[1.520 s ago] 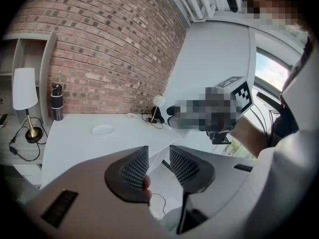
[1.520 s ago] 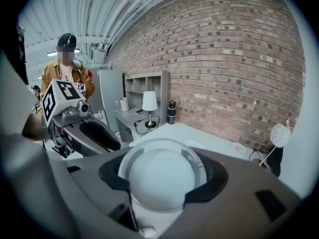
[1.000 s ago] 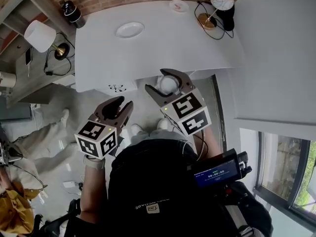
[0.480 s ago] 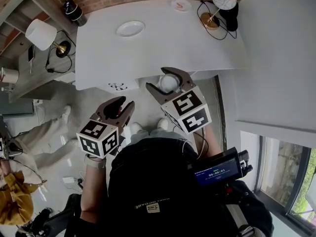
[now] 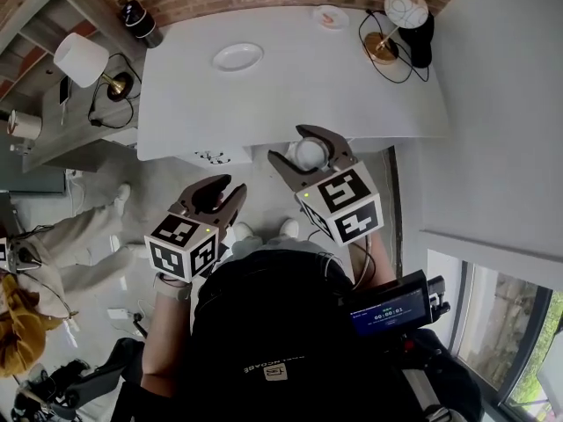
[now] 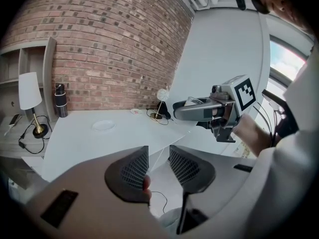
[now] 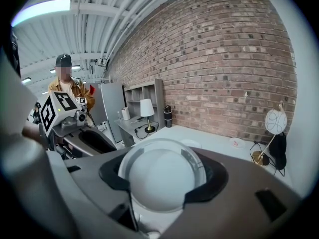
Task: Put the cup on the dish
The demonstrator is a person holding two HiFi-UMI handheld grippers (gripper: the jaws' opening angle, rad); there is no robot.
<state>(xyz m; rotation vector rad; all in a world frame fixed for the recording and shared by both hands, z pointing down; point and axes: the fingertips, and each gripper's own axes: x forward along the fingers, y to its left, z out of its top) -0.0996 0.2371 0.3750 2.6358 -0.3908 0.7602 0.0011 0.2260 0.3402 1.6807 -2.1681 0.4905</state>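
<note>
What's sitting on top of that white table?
A white dish, a small saucer and a globe lamp. The right gripper and its cup cover part of the table's near edge.

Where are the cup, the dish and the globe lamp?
white rounded cup [image 7: 162,178], right gripper view, middle of its rounded body.
white round dish [image 5: 237,56], head view, its centre.
white globe lamp with brass base [image 5: 405,9], head view, the globe shade.
</note>
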